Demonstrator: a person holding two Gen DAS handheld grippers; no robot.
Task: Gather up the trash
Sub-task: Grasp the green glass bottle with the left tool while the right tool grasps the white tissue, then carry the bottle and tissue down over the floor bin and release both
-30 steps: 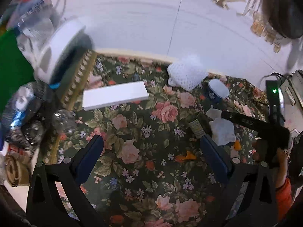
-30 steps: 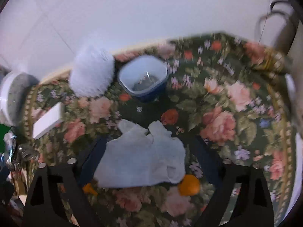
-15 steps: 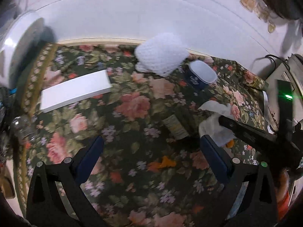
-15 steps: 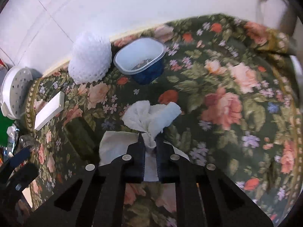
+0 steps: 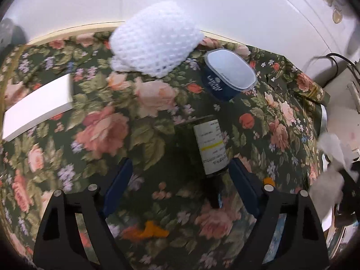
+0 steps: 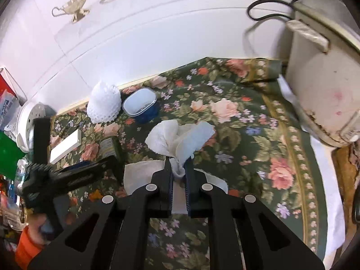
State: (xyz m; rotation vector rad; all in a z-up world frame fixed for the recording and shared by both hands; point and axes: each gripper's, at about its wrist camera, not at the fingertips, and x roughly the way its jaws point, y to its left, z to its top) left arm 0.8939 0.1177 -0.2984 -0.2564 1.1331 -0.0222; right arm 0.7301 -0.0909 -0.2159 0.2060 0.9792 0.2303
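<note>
Tissue (image 6: 180,139), light, soft and crushable, sits bunched and clamped in right claw (image 6: 178,168) above the desk (image 6: 236,135), while the stiffer, likely heavier bottle (image 5: 211,148) lies on the cloth between closing left claw (image 5: 180,180) fingers, best gripped across its labelled body.

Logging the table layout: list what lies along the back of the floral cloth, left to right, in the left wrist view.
white box → white crocheted piece → blue tub; nearer than the tub, the dark labelled bottle lies between the closing left gripper fingers.
</note>
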